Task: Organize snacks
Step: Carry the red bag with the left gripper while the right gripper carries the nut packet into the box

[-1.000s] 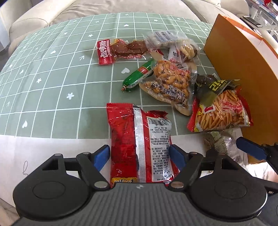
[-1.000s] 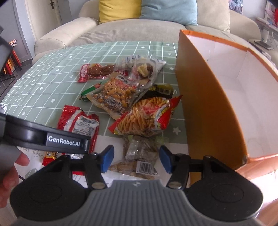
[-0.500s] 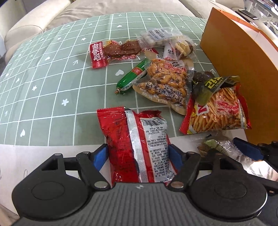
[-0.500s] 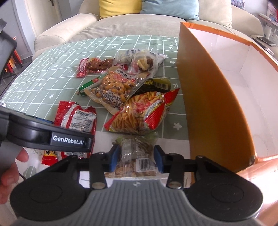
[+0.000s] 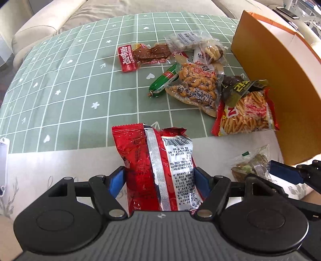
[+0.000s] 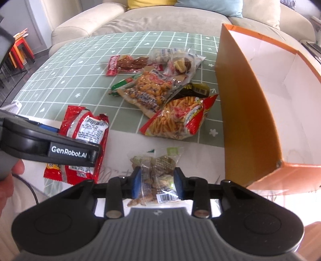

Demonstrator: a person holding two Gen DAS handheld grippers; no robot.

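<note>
My left gripper (image 5: 159, 176) is shut on a red snack bag (image 5: 154, 152); both blue pads press its sides, and the bag stands tilted up off the white table edge. My right gripper (image 6: 157, 179) is shut on a small clear packet of brownish snacks (image 6: 158, 162) with a barcode label. The right wrist view also shows the red bag (image 6: 88, 128) to the left, partly behind the left gripper's black body (image 6: 50, 144). An open orange box (image 6: 246, 112) with a white inside stands to the right of both.
A pile of snacks lies on the green checked cloth (image 5: 70, 90): a fries bag (image 5: 246, 114), a peanut bag (image 5: 196, 86), a green sausage (image 5: 164, 80), a red meat packet (image 5: 140, 56) and clear packets (image 5: 188, 39). A beige sofa (image 6: 160, 18) is behind.
The left gripper's pads closed onto the red bag and raised it off the table. The right gripper's jaws closed from wide apart onto the clear packet.
</note>
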